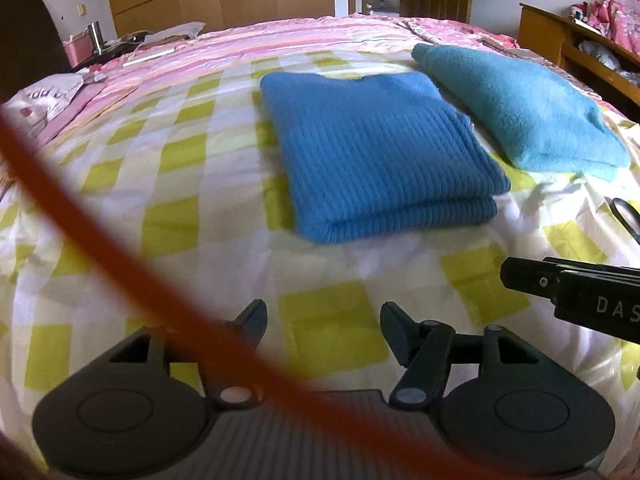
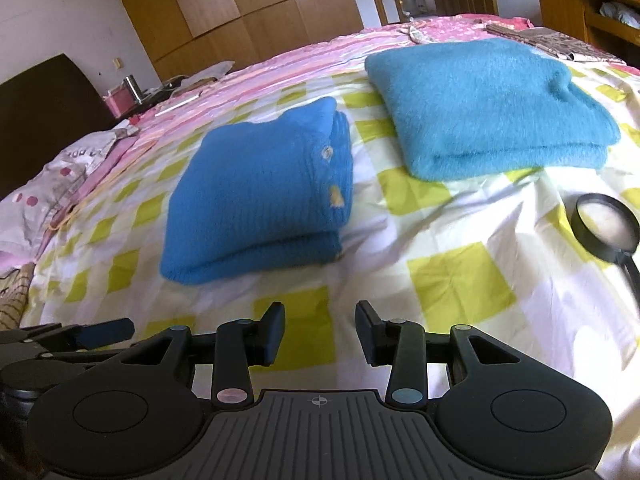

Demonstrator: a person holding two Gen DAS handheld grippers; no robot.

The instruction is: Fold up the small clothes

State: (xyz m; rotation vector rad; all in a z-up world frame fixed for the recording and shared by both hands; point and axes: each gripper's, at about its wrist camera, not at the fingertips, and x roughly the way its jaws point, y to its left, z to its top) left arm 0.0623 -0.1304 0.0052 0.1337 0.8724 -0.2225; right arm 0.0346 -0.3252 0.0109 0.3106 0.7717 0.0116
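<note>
A folded blue ribbed knit sweater (image 1: 380, 152) (image 2: 260, 196) lies on the yellow-and-white checked bed cover (image 1: 180, 184) (image 2: 460, 280). To its right sits a folded teal fuzzy garment (image 1: 520, 104) (image 2: 488, 104). My left gripper (image 1: 324, 326) is open over bare cover, short of the blue sweater, nothing between its fingers. My right gripper (image 2: 320, 330) is open too, empty, below and right of the blue sweater. The right gripper's black finger (image 1: 532, 278) shows at the right edge of the left wrist view. The left gripper's finger (image 2: 108, 330) shows at the lower left of the right wrist view.
A black magnifying glass (image 2: 606, 228) (image 1: 626, 220) lies on the cover to the right. An orange cable (image 1: 100, 232) crosses the left wrist view. Pink striped bedding (image 1: 280, 36), a dark headboard (image 2: 44, 116), a wooden wardrobe (image 2: 248, 12) and a wooden shelf (image 1: 576, 40) surround the bed.
</note>
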